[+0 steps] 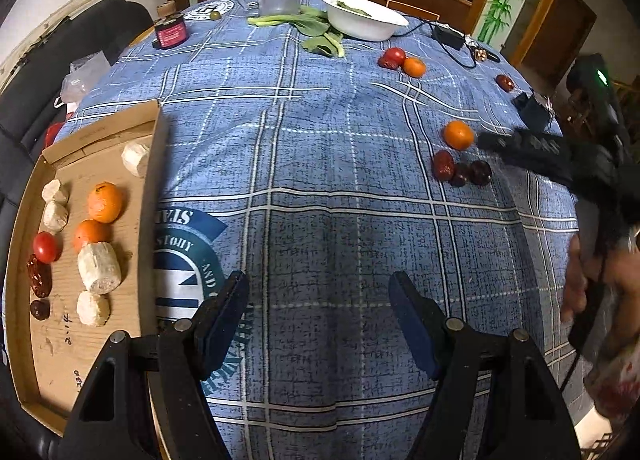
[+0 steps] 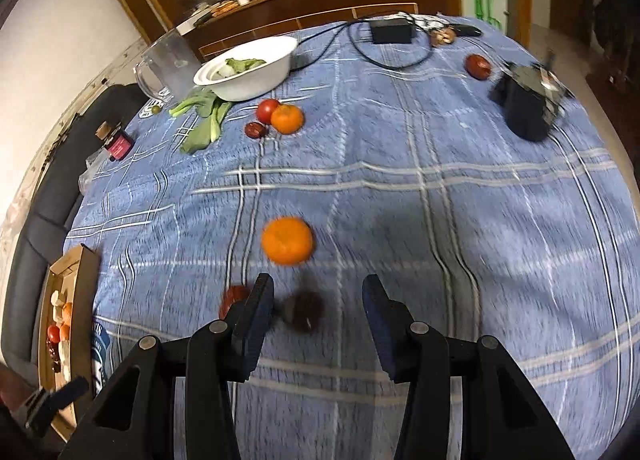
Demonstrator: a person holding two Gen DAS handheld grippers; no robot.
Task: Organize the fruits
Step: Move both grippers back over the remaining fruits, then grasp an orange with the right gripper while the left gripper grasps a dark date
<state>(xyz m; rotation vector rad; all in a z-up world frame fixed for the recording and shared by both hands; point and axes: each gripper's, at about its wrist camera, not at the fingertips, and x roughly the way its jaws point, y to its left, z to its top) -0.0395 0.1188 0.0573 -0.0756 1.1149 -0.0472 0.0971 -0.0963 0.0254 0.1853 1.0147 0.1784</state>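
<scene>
While the right gripper points steeply down at the blue plaid tablecloth, its jaws stand partly apart with nothing clamped between them, and the fruit that I judge it is going for lies right at its tips: a dark round fruit sits in the gap, closer to the left finger, with no contact visible through the blur. A red date lies at about nine o'clock from it, just outside the left finger and partly hidden by it, and an orange mandarin lies near at eleven to twelve o'clock. The dark fruit looks small, nearly round and smeared by motion, so no long axis can be told; a grip from either side should serve. The left gripper hangs over bare cloth with its jaws wide and empty, well apart from that cluster, which in its view lies at about one to two o'clock, so the right hand is plainly nearer. At its nine to ten o'clock, the cardboard tray already holds mandarins, a tomato, dates and pale chunks, which suggests the picked fruit belongs there.
</scene>
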